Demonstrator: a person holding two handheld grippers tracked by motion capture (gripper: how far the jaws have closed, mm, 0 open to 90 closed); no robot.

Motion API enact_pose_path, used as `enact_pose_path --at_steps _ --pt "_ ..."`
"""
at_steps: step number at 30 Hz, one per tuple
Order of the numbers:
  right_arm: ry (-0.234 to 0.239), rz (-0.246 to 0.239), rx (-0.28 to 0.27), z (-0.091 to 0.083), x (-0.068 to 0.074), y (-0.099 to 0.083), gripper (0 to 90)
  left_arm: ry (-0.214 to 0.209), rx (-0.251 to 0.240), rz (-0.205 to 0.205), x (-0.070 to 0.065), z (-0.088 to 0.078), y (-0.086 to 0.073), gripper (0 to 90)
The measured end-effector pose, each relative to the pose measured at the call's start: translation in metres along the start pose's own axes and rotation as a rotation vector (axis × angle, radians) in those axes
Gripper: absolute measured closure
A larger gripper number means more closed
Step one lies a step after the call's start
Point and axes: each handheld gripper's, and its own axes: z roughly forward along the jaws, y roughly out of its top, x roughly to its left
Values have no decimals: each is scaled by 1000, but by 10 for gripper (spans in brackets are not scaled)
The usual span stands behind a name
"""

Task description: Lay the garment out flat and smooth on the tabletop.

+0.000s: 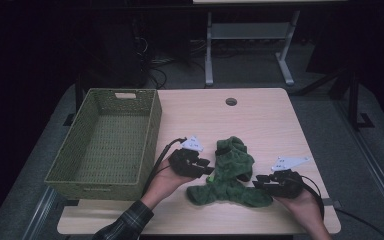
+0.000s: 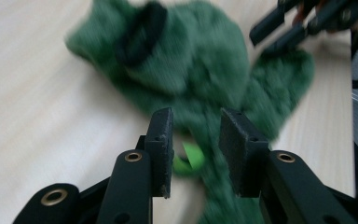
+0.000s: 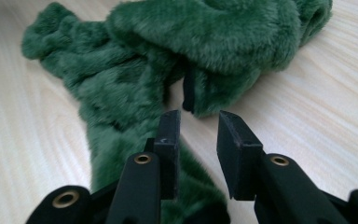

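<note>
The right gripper (image 1: 258,182) and left gripper (image 1: 209,167), both partly open and holding nothing, flank a green fuzzy garment (image 1: 230,172) crumpled on the table (image 1: 265,125). Its long axis runs from the near edge toward the far side, between the grippers.

Pale wood tabletop (image 1: 260,125), round cable hole (image 1: 231,102) near far edge. Woven green basket (image 1: 107,142) rests at left side. Crumpled green fuzzy garment (image 1: 230,175) lies near front edge, well apart from hole.
</note>
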Motion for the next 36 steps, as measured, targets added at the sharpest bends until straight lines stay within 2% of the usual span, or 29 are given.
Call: enact_pose_path --at_steps 5,8,15,21,27,30,34,36 --pt "-3 9 12 6 -2 2 661 -4 -1 21 6 12 17 625" --pt "-3 -2 9 7 -1 1 655 -4 -3 23 11 19 24 621" --pt "0 22 9 7 -1 -1 640 -17 -11 16 20 34 37 611" --pt "6 38 12 8 -1 -2 626 -26 -3 19 20 42 39 610" --pt "11 31 7 9 -1 -3 616 -25 -21 20 19 44 44 566" --pt "10 36 5 9 -1 -4 610 -34 -9 18 22 50 44 555" --pt "12 39 2 9 -1 -4 603 -36 20 12 23 58 41 588" --pt "14 38 1 10 -2 -4 599 -37 32 10 24 58 38 677"
